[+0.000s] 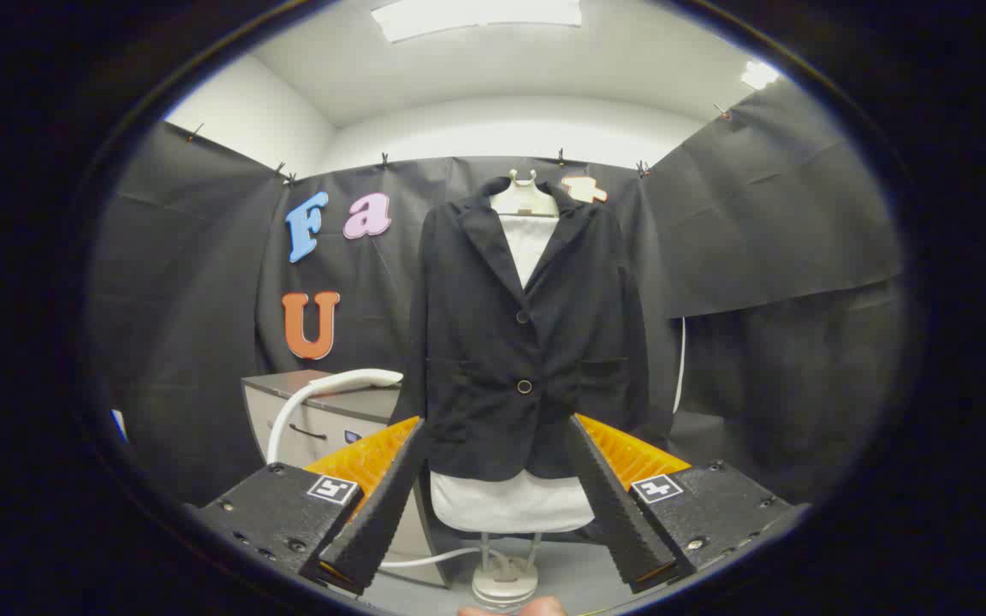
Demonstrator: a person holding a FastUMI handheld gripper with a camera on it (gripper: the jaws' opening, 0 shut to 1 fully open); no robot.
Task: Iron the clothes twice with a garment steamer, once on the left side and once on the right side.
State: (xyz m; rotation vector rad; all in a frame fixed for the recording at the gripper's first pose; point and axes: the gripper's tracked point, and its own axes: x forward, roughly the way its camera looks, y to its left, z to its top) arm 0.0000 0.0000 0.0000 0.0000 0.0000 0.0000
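- Black cloth makes up the jacket, which hangs buttoned on a pale hanger over a white form, straight ahead of the claw and well beyond its fingers.
- The white form shows at the open collar and again below the jacket's hem, and stands on a thin pole with a round base on the floor.
- The claw is spread wide and holds nothing; its two fingers point forward and frame the lower part of the jacket between them, apart from it.
- The white steamer head lies on top of a grey cabinet, beyond the left finger and just left of the jacket.
- A white hose curves down from the steamer head along the cabinet's front, and a stretch of white hose runs along the floor toward the stand's base.
- A thin white cord hangs down just right of the jacket against the dark wall.
- A fingertip of the person shows below the stand's base.
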